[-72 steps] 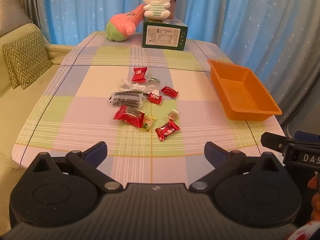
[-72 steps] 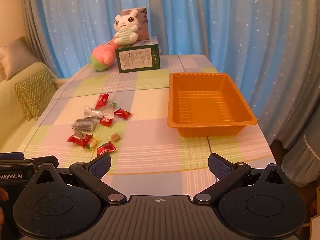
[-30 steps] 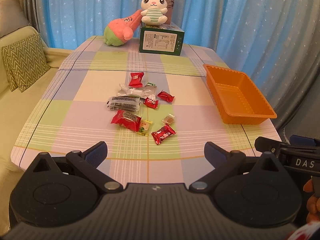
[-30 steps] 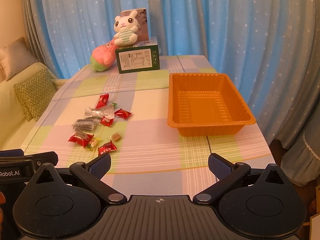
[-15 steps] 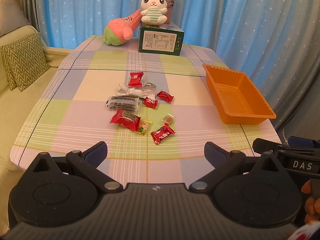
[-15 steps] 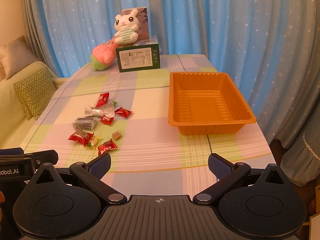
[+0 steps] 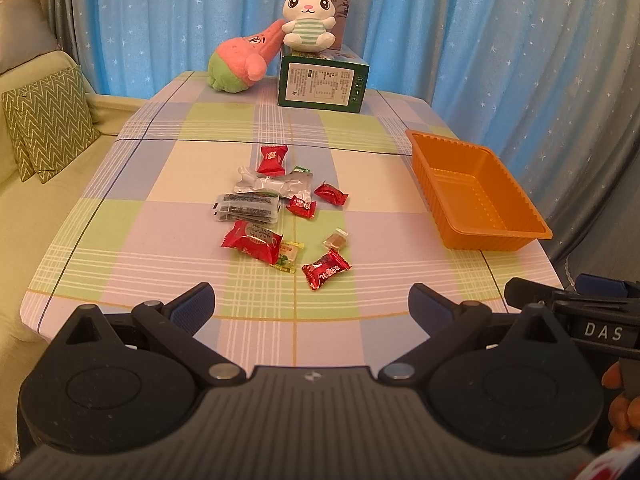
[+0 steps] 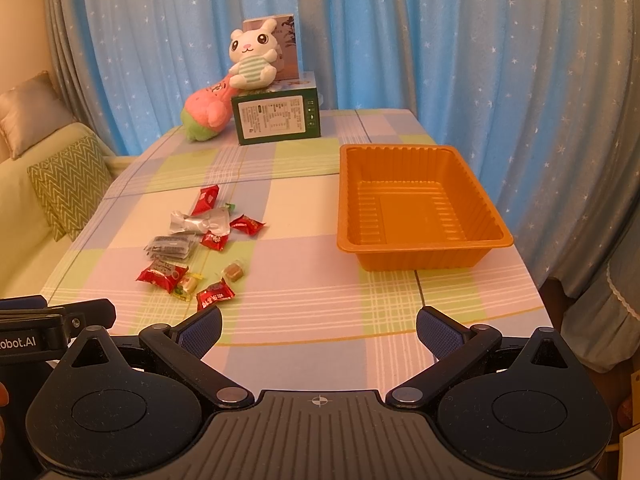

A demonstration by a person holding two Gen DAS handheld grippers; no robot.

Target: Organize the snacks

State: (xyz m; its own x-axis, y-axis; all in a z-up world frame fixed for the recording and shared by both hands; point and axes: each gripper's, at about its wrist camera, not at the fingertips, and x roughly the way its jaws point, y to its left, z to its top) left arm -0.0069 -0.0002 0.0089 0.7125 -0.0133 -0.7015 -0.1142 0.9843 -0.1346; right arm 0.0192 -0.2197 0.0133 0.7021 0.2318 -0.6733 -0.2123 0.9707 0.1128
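From the left wrist view, the left gripper [image 7: 311,305] hovers low over the near edge of the pastel checked tablecloth [image 7: 160,216], its blue-padded jaws spread wide with nothing between them. The scattered wrapped snacks [image 7: 276,216] lie straight ahead in a loose cluster. Nearest is a red twist-wrapped candy [image 7: 326,269], lying slantwise almost on the jaws' centre line, its twisted ends pointing up-right and down-left. Just beyond it sit a small brown cube sweet [image 7: 336,239] and a larger red foil packet [image 7: 253,241]. The empty orange ribbed plastic tray [image 7: 496,236] stands well to the right, apart from the cluster.

From the right wrist view, the right gripper [image 8: 319,331] is likewise spread and empty. Here the tray lies ahead and slightly right, while the snacks sit off to the left. I judge the left gripper better placed for the first pick. Bare cloth surrounds the nearest candy, and the lane between cluster and tray is open.
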